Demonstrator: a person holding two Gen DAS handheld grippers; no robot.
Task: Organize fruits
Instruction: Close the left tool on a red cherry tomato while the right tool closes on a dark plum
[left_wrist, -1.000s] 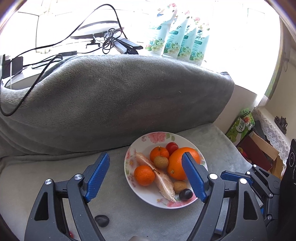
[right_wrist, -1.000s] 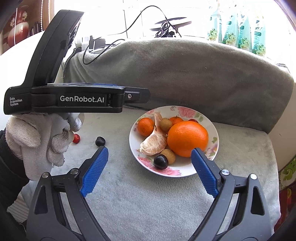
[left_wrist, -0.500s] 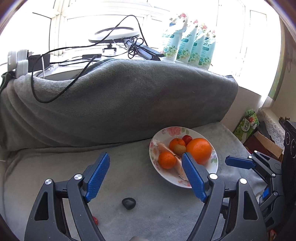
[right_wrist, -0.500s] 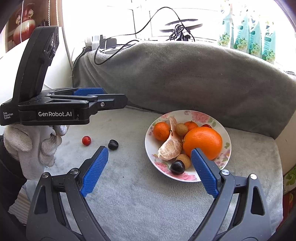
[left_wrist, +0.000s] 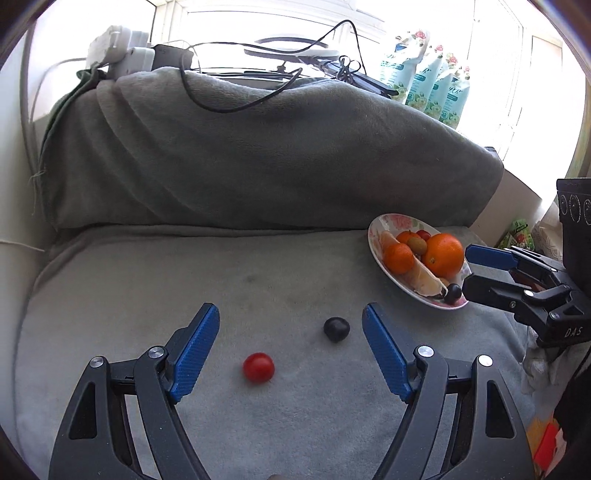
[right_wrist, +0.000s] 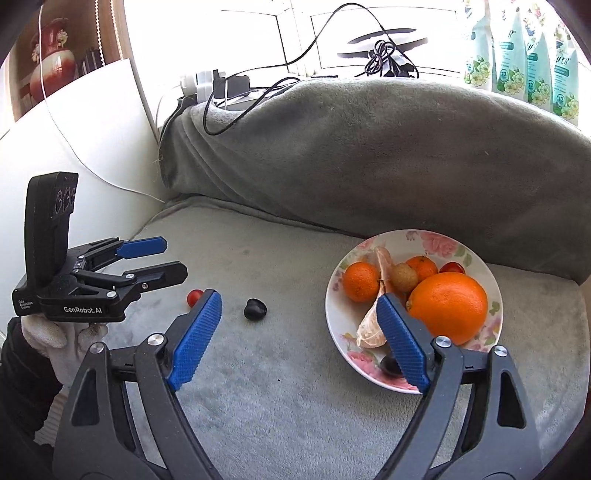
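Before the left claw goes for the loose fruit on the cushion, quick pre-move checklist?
1. Left claw open and empty: ok.
2. Small red round tomato and dark purple grape both lie loose on the grey cushion between its fingers: ok.
3. The two fruits lie apart, so one can be picked singly: ok.
4. Right claw empty, jaws just narrowed, clear of both fruits: ok.
5. Flowered white plate has a free spot: cannot tell, it looks crowded.

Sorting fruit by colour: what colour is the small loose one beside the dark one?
Red, clearest in the left wrist view.
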